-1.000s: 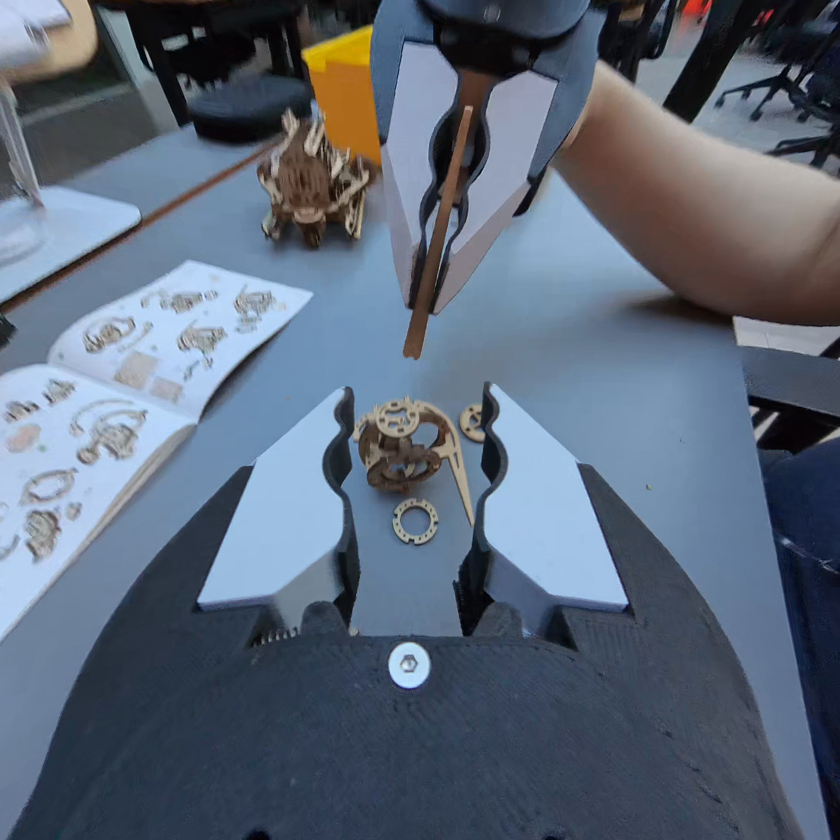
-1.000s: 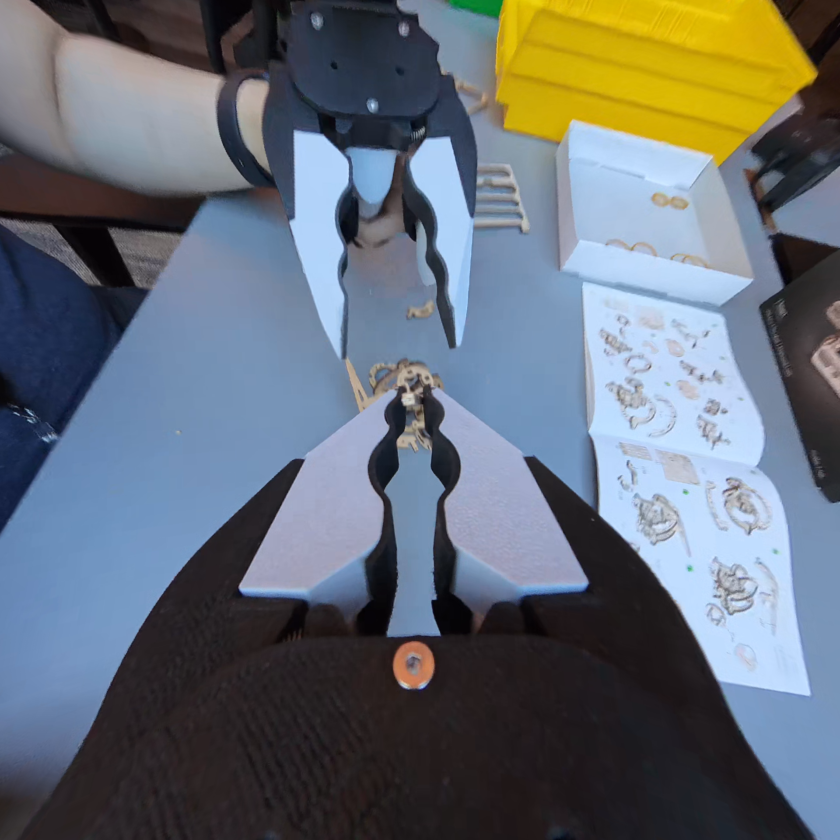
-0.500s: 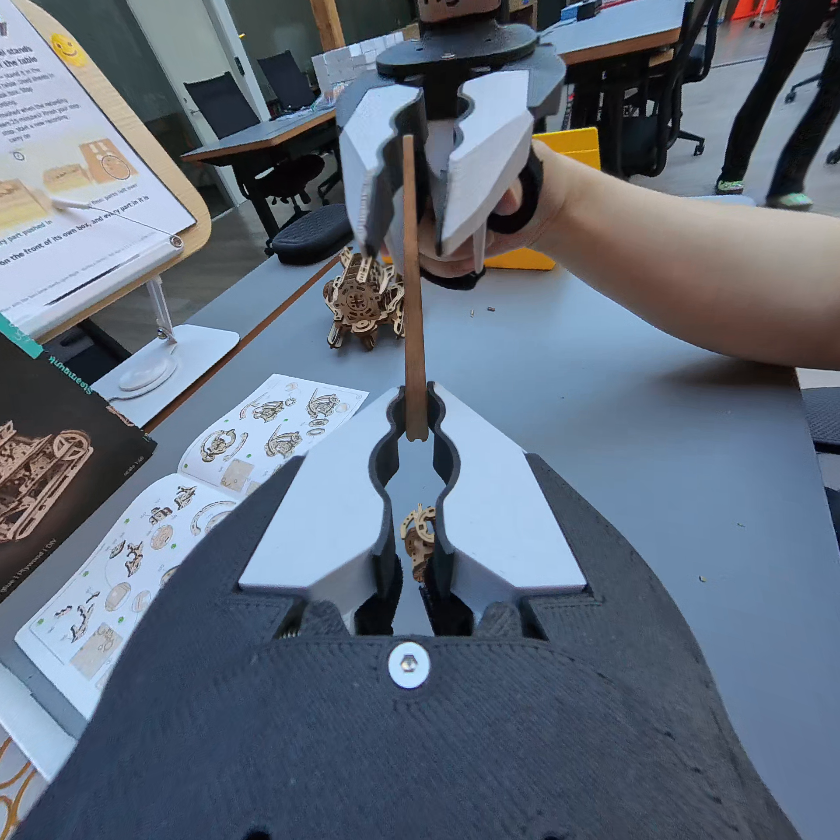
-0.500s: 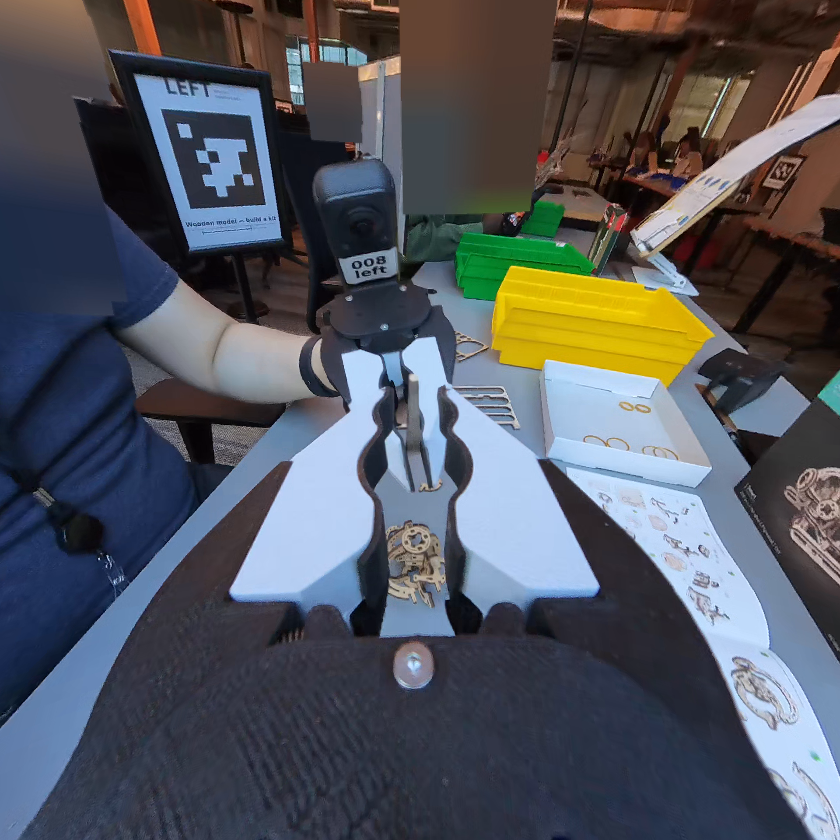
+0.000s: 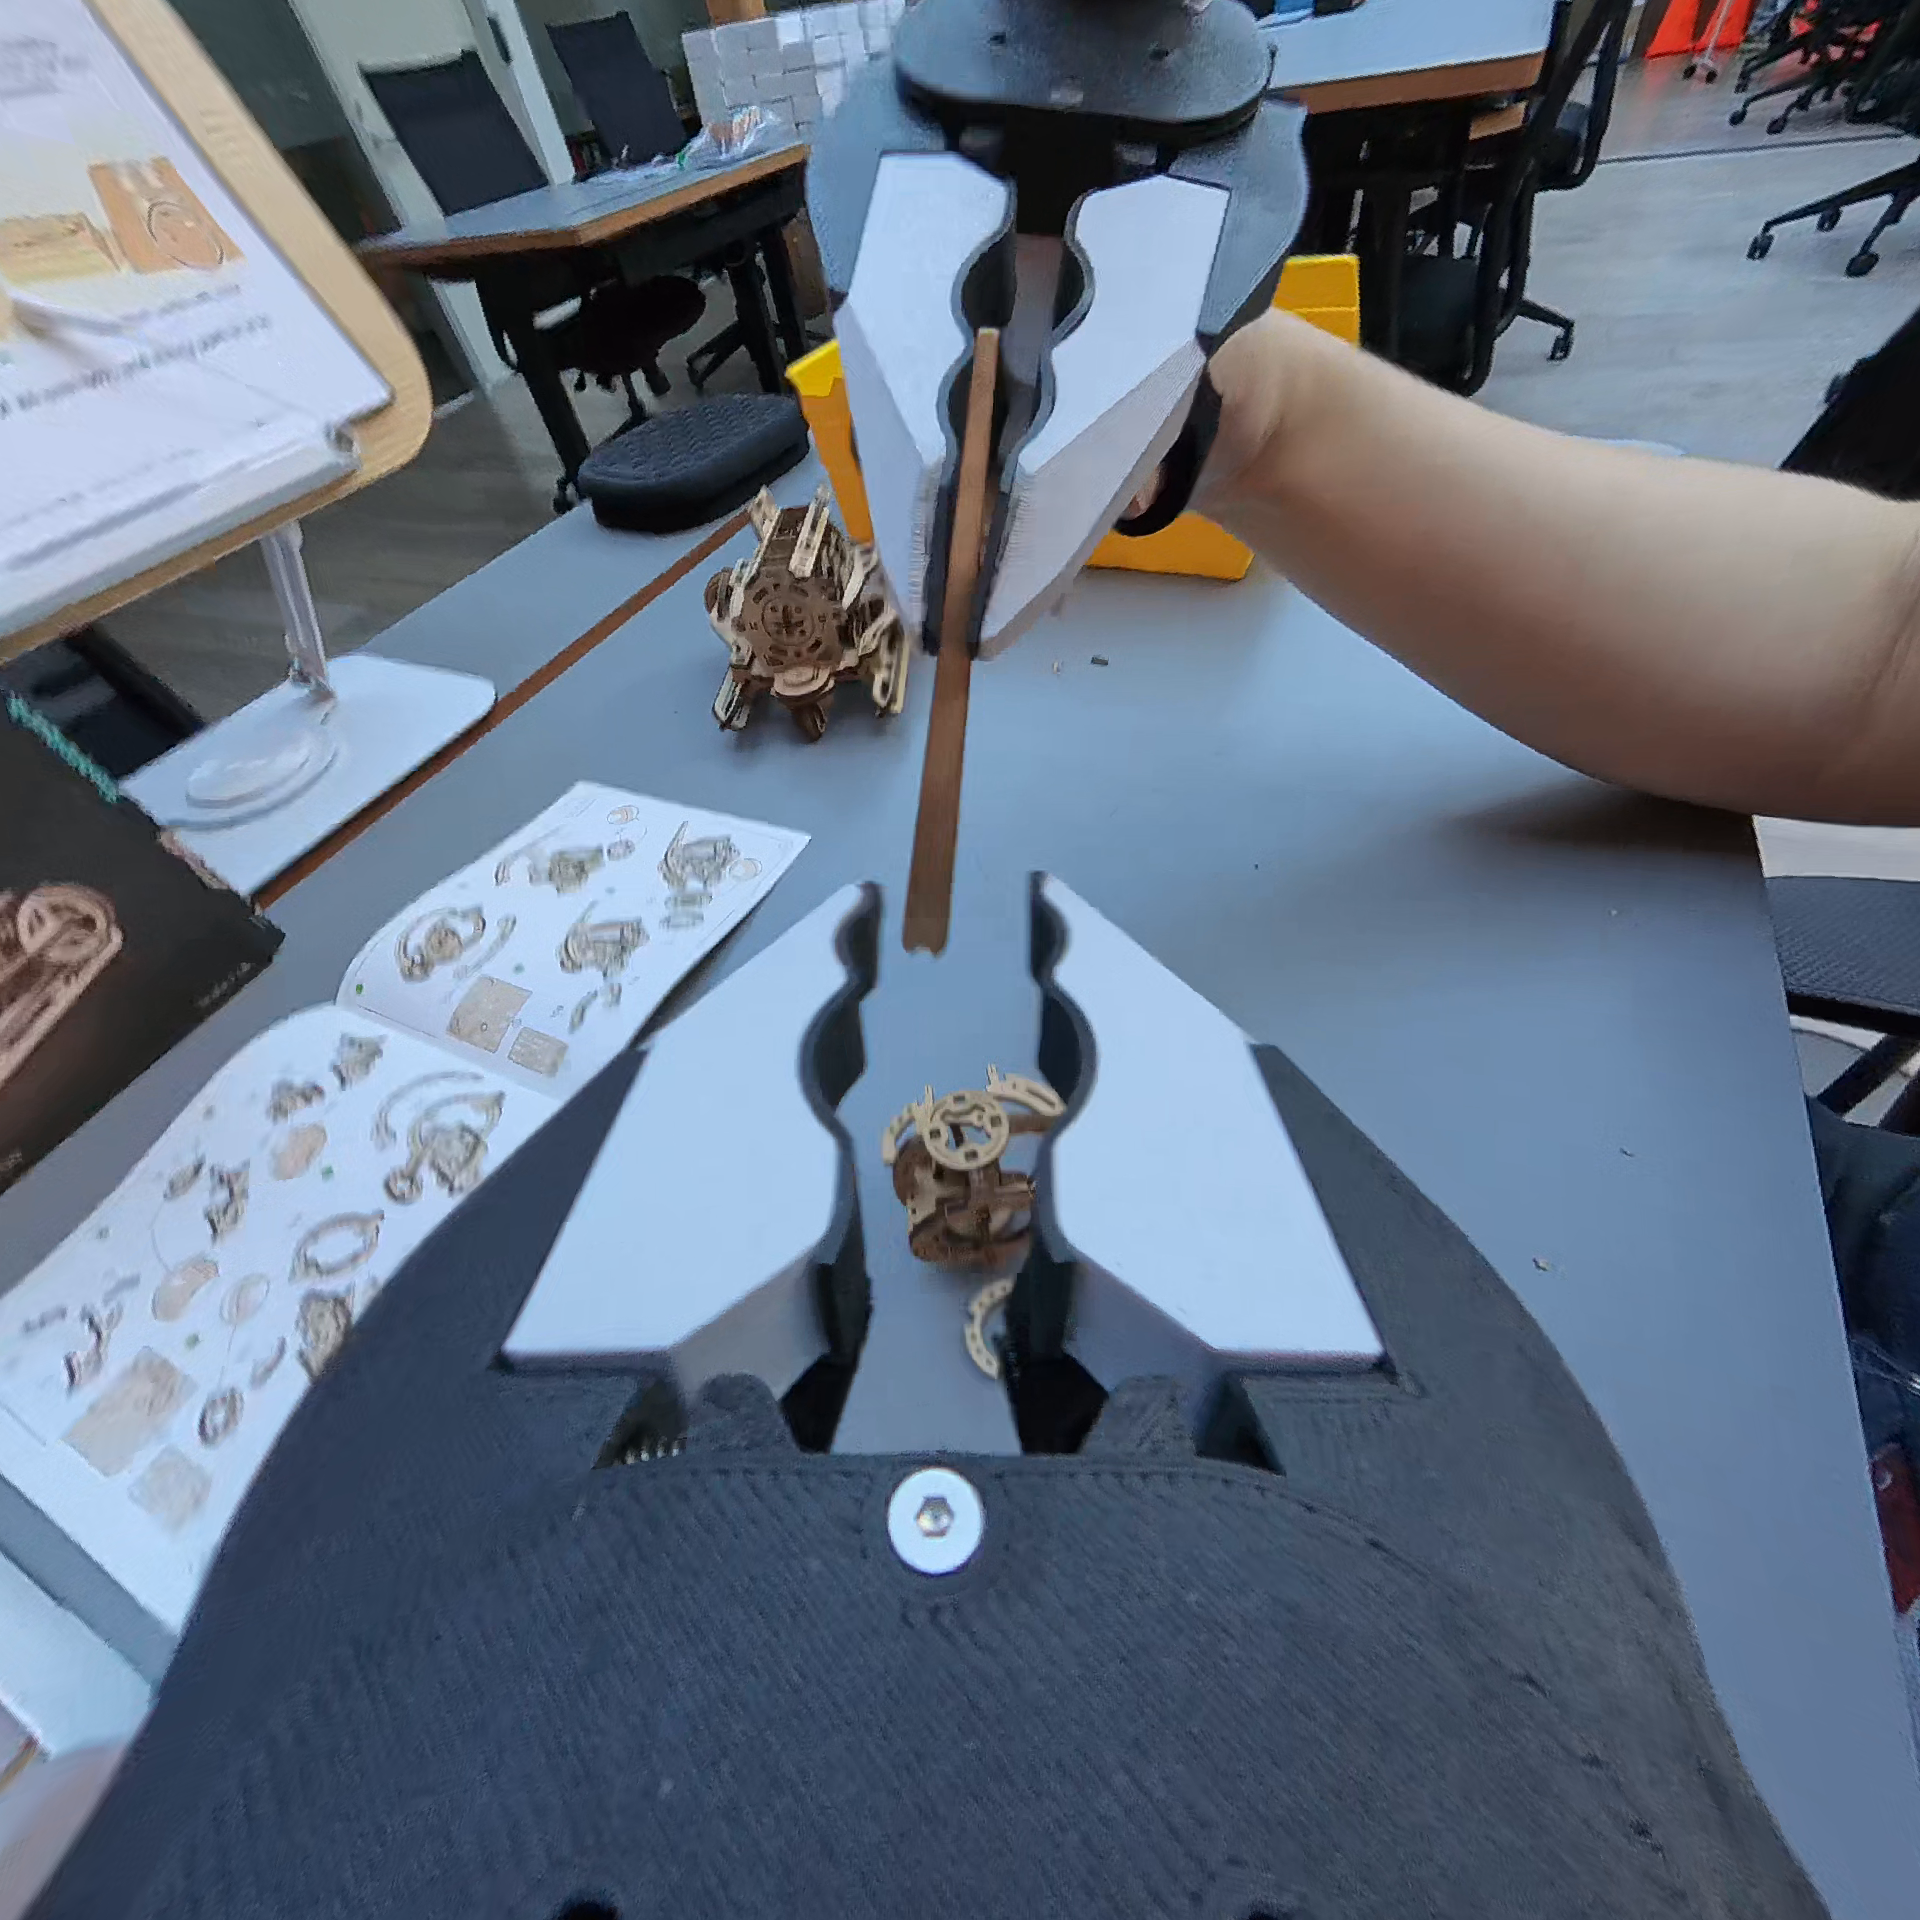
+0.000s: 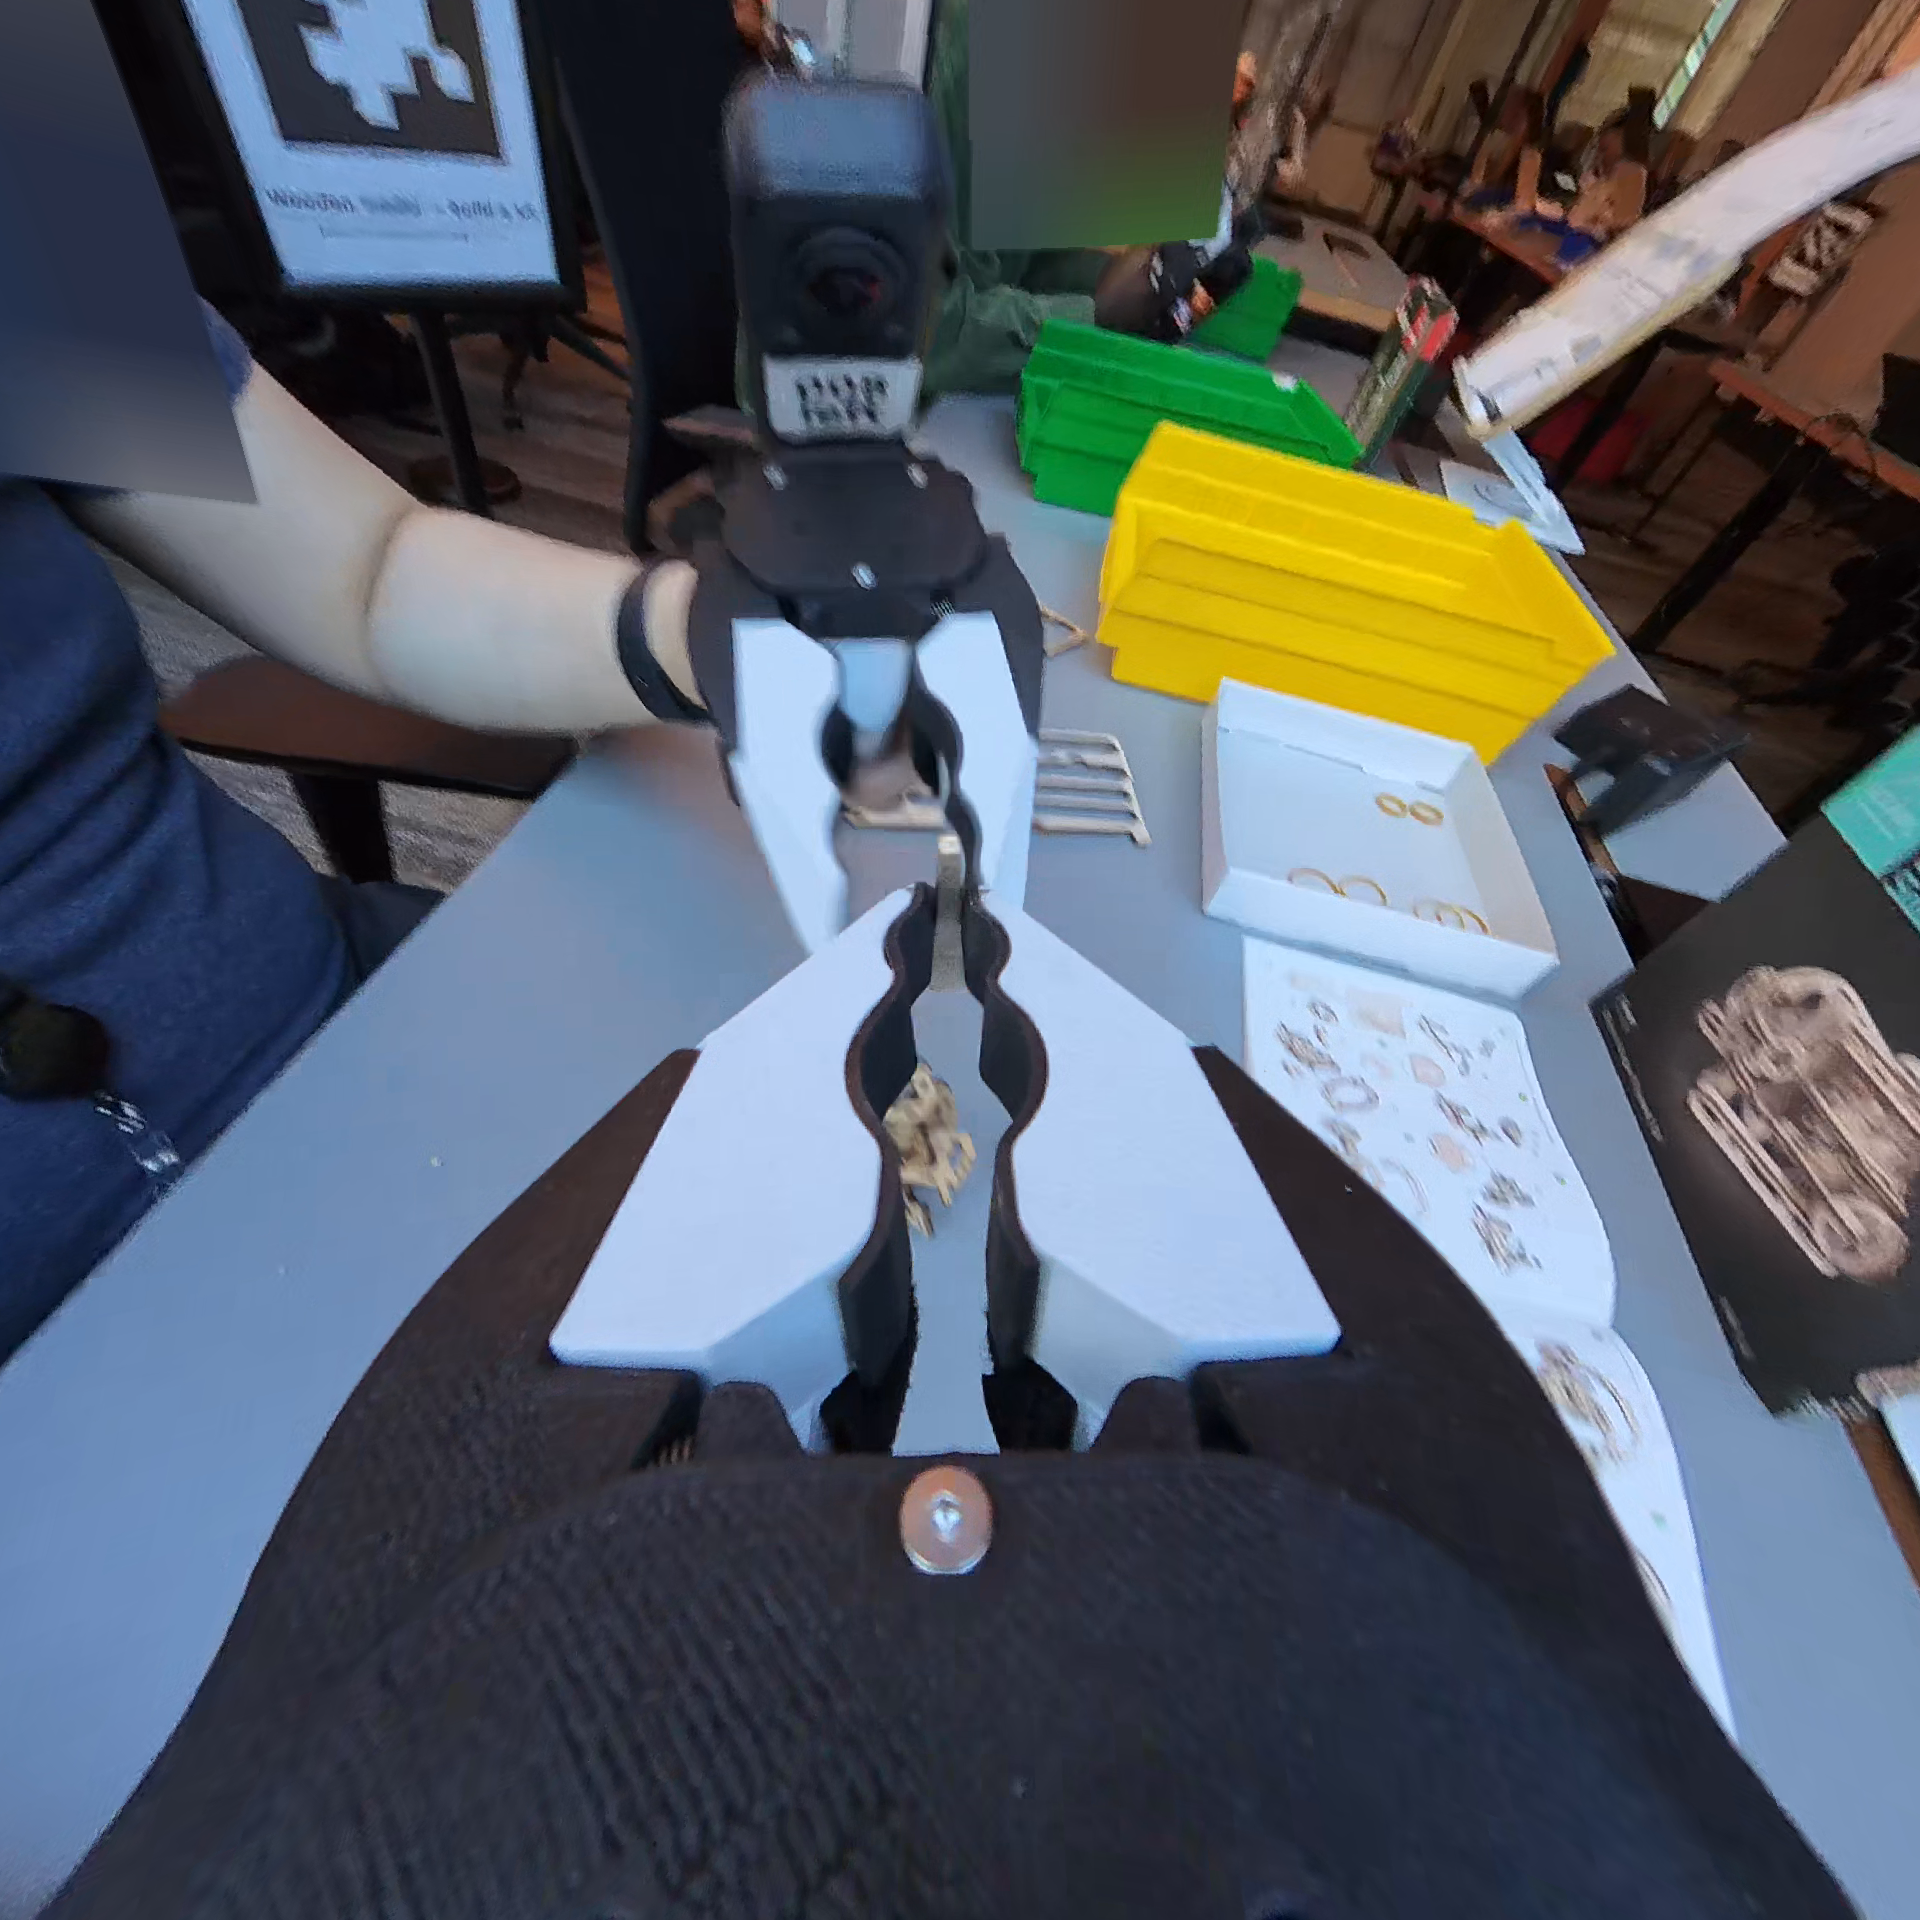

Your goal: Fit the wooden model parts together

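A thin wooden strip (image 5: 948, 665), matt and brown, is showing at upper centre. The table (image 5: 1351, 935) is looking smooth, matt grey. The gripper body (image 5: 935, 1714) is showing rough, ribbed black plastic (one shiny metal screw (image 5: 934, 1520)). Paper booklet (image 5: 343, 1122), left, is lying matt.

The right tool (image 5: 951, 623) is clamped tight, facing the left tool (image 5: 951, 904), whose fingers stand apart.

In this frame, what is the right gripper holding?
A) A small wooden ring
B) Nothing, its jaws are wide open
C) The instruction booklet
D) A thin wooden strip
D: in the left wrist view the right gripper has its jaws shut on a thin wooden strip that sticks out toward the open left gripper.
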Motion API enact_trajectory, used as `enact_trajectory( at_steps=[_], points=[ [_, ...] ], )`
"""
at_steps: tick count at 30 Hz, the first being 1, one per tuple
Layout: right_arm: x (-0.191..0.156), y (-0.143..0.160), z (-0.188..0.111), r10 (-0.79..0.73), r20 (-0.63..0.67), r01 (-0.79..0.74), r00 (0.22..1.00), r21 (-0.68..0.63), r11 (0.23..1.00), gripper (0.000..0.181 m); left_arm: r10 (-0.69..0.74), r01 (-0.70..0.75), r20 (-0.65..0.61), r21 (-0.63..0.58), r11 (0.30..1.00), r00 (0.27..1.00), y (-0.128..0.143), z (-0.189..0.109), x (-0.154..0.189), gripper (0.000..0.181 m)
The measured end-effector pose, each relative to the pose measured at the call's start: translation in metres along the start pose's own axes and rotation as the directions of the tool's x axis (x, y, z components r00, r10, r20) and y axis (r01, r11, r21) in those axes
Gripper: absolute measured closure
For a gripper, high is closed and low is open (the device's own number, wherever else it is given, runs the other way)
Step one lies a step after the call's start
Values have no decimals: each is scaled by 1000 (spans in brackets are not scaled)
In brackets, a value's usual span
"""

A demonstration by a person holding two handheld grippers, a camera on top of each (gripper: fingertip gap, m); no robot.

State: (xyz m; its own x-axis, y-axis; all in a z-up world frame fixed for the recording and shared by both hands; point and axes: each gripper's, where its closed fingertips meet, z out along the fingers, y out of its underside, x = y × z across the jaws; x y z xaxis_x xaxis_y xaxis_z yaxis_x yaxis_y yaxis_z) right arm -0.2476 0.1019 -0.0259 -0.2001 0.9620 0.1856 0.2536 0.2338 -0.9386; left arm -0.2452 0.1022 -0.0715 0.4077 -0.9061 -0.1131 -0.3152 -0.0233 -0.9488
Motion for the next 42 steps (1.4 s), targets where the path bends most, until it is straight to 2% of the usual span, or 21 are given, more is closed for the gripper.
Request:
enact_trajectory(
  at_steps=[1, 3, 5, 7, 12, 14, 18, 26, 30, 38, 42],
  points=[
    [5, 11, -1, 0, -28, -1, 1000, -42, 999, 178, -37, 37, 6, -35, 999, 999, 9, -3, 0, 135],
    [4, 31, -2, 42, -4, -42, 999, -98, 994, 178, -90, 94, 38, -104, 990, 995, 31, -7, 3, 113],
    [-1, 46, 2, 104, 44, -99, 994, -111, 989, 178, -86, 100, 82, -184, 978, 993, 55, -2, 8, 100],
    [-2, 60, 6, 126, 60, -117, 990, -134, 984, 178, -44, 74, 122, -254, 964, 992, 74, 6, 9, 99],
    [-6, 73, 20, 188, 105, -176, 977, -111, 978, 178, -21, 59, 107, -361, 931, 994, 102, 20, 8, 110],
    [-6, 83, 25, 191, 88, -176, 978, -152, 973, 178, -24, 60, 100, -370, 927, 995, 105, 21, 4, 113],
    [-5, 84, 32, 194, 68, -181, 979, -164, 970, 178, -35, 60, 75, -364, 929, 997, 106, 19, 1, 121],
    [-5, 98, 44, 84, 5, -77, 996, -345, 935, 179, -69, 75, 29, -331, 941, 997, 105, 22, 0, 122],
    [-4, 99, 46, 75, 12, -65, 997, -387, 920, 178, -63, 70, 29, -328, 942, 998, 108, 22, -1, 124],
    [-3, 96, 47, -2, 27, 11, 1000, -349, 937, 178, -89, 95, 32, -308, 947, 995, 107, 24, -4, 124],
    [-1, 93, 43, 2, 25, 5, 1000, -276, 961, 178, -87, 89, 20, -309, 947, 996, 107, 25, -4, 124]
  ],
)
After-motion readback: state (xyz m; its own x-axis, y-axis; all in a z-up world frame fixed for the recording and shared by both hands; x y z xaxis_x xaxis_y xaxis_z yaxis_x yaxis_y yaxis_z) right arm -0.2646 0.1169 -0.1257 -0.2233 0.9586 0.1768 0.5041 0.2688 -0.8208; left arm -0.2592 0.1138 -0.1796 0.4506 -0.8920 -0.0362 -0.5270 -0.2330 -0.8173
